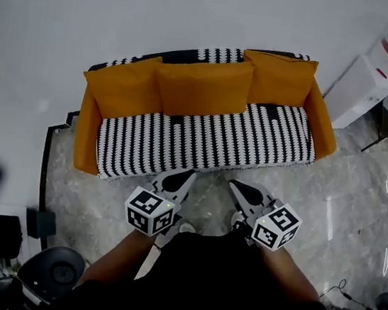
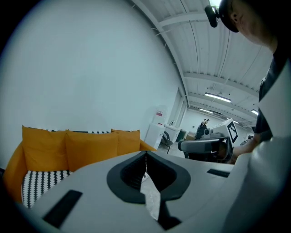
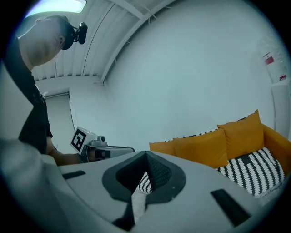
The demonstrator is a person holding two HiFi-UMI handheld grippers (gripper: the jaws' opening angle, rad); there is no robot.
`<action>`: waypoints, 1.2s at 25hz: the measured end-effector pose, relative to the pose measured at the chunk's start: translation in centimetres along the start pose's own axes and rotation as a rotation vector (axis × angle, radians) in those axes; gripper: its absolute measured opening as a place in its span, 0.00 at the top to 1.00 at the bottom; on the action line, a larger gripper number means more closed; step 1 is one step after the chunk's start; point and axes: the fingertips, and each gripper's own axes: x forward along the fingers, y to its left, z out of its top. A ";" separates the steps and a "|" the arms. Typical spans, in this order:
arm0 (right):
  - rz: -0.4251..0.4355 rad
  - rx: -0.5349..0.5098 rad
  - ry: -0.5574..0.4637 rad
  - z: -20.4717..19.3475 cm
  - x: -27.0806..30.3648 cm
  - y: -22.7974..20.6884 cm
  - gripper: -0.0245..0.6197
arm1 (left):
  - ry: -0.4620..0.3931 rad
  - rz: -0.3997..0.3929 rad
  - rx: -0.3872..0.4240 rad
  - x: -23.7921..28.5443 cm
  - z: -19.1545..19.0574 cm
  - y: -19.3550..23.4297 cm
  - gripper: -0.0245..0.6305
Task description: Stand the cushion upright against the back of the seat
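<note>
Judging the job as looking done: three orange cushions (image 1: 203,87) are standing upright against the back of the sofa (image 1: 210,142). Left gripper (image 1: 185,179) & right gripper (image 1: 238,188) are hovering just before the sofa's front edge, angled slightly down, jaws shut, holding nothing. Next move prob. needs only a check.

You hold your grey-and-black left gripper (image 1: 189,176) and matching right gripper (image 1: 234,186) side by side, tips converging and tilted slightly downward, each with 2 jaws closed and empty.
</note>
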 end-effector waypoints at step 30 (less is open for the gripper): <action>0.085 -0.065 0.025 2.1 -2.0 -1.5 0.91 | -0.076 0.089 0.022 1.0 2.3 -2.9 0.94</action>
